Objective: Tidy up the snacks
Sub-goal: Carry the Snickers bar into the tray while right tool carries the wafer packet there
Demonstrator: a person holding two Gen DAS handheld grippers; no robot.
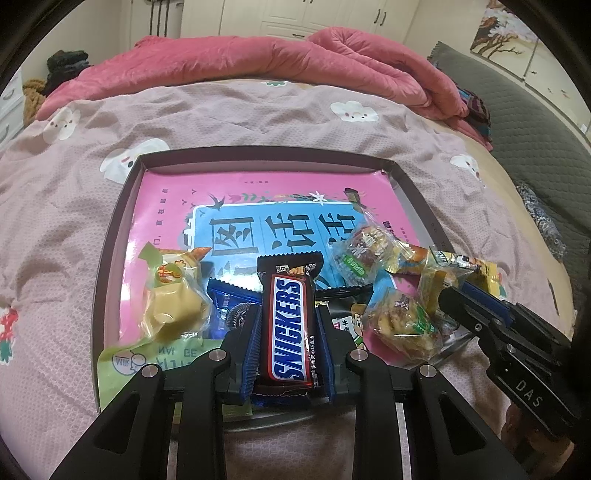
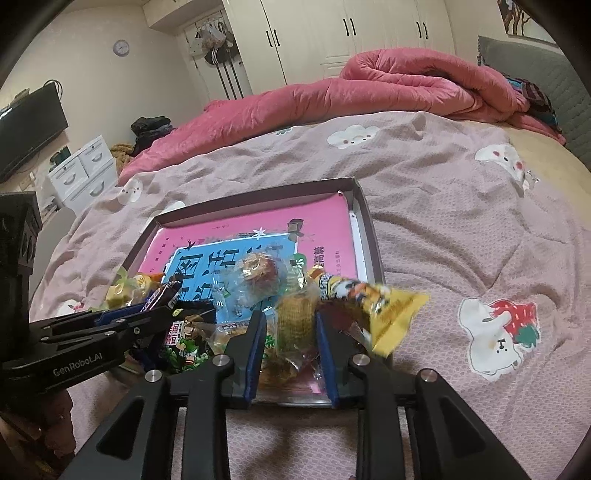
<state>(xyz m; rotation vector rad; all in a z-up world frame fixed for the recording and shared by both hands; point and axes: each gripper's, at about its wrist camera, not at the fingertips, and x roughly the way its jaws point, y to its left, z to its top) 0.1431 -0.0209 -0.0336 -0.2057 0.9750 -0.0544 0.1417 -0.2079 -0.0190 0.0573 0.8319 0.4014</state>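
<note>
Left gripper (image 1: 288, 328) clamps a Snickers bar (image 1: 290, 325) above the snack-strewn tray (image 1: 110, 236) on the bed — just right of it, the right gripper (image 2: 290, 347) pinches a clear-wrapped pastry (image 2: 295, 321), whose slick film could slip free.

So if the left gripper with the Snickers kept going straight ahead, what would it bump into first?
Probably the pink book lying in the tray. The left gripper, shut on the Snickers bar, points down at it, though depth is hard to judge here.

Bed (image 2: 424, 206), pink quilt (image 2: 332, 96), white wardrobes (image 2: 351, 29)
</note>
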